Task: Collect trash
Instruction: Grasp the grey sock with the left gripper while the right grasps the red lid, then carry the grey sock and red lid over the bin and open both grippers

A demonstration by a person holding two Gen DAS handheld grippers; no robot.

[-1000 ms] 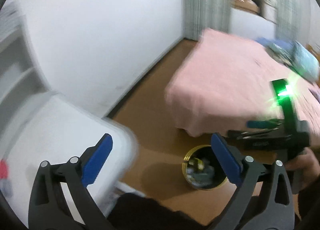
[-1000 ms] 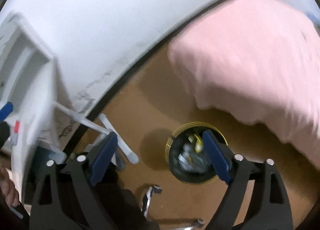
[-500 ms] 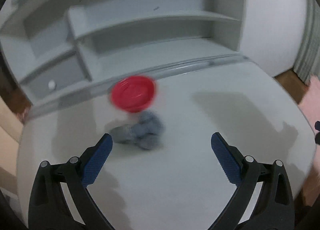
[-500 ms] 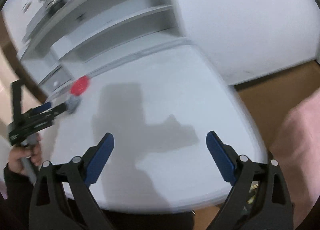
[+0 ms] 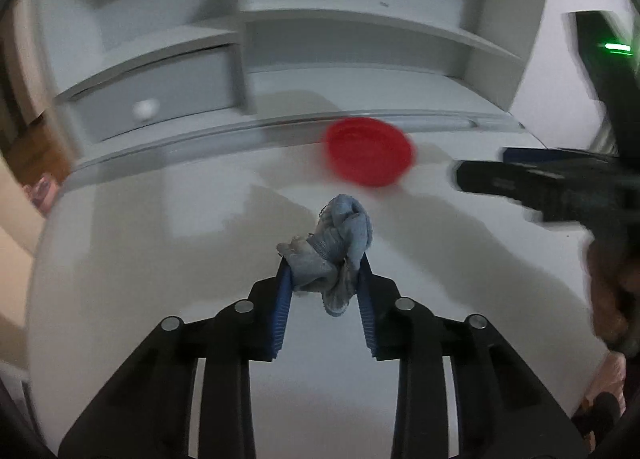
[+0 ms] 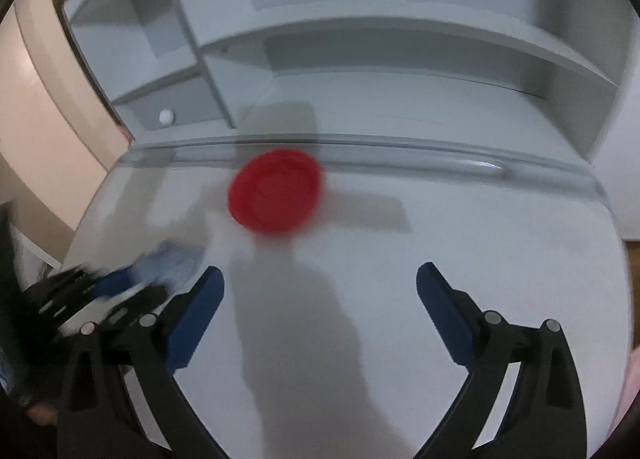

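- The left gripper (image 5: 325, 273) is clamped on a crumpled grey-blue rag (image 5: 334, 247), pinched between its blue pads just above the white bench (image 5: 140, 279). Much of the cloth bulges out beyond the fingertips and a tail hangs below, so the grip looks shallow; a quick swing toward wherever the trash goes could, I judge, let the rag slide out.
- The hanging tail may drag on the bench and tug the wad loose if the gripper travels low.
- The red lid (image 6: 275, 191) lies flat on the bench near the raised back ledge, apart from the rag. The right gripper (image 6: 320, 287) hangs above the bench short of the lid, its jaws wide apart and holding nothing.
- The lid looks thin and low. Pads coming in too high would probably skate over the rim and push it against the ledge or toward the shelf unit (image 6: 400, 59) instead of gripping it.
- The two grippers work close together here; in the right wrist view the left one sits just beside the right gripper's left finger, so a reach for the lid risks a knock that shakes the rag free.
- Both views are blurred, so exact clearances cannot be told.
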